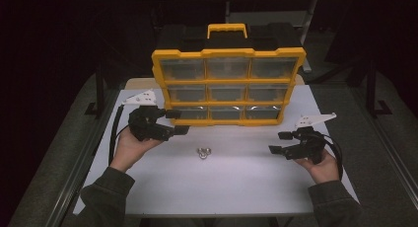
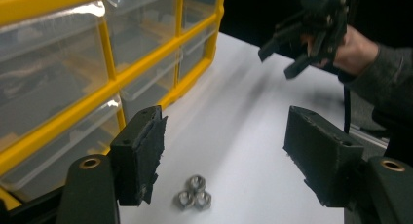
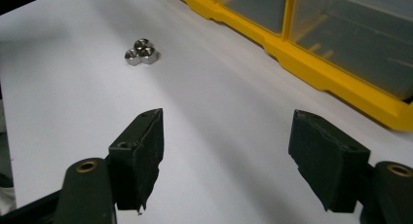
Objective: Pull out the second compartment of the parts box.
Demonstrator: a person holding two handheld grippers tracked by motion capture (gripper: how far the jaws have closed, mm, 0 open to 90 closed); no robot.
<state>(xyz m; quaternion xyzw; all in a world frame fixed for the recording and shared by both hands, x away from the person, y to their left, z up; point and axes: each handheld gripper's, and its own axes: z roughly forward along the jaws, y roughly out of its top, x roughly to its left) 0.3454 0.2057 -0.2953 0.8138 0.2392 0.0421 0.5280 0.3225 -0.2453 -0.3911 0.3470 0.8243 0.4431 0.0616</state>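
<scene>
Three nuts sit mid-desk, between two empty grippers.

The cluster of nuts (image 1: pixel 202 153) lies on the white desk (image 1: pixel 222 187) just in front of the yellow drawer organizer (image 1: pixel 227 86). The left gripper (image 1: pixel 180 122) is nearer to it than the right gripper (image 1: pixel 280 142). Both sets of fingers are spread, holding nothing. In the left gripper view the nuts (image 2: pixel 193 193) lie just below and between the fingers; the right gripper view puts them (image 3: pixel 140 52) far ahead, up-left.
</scene>
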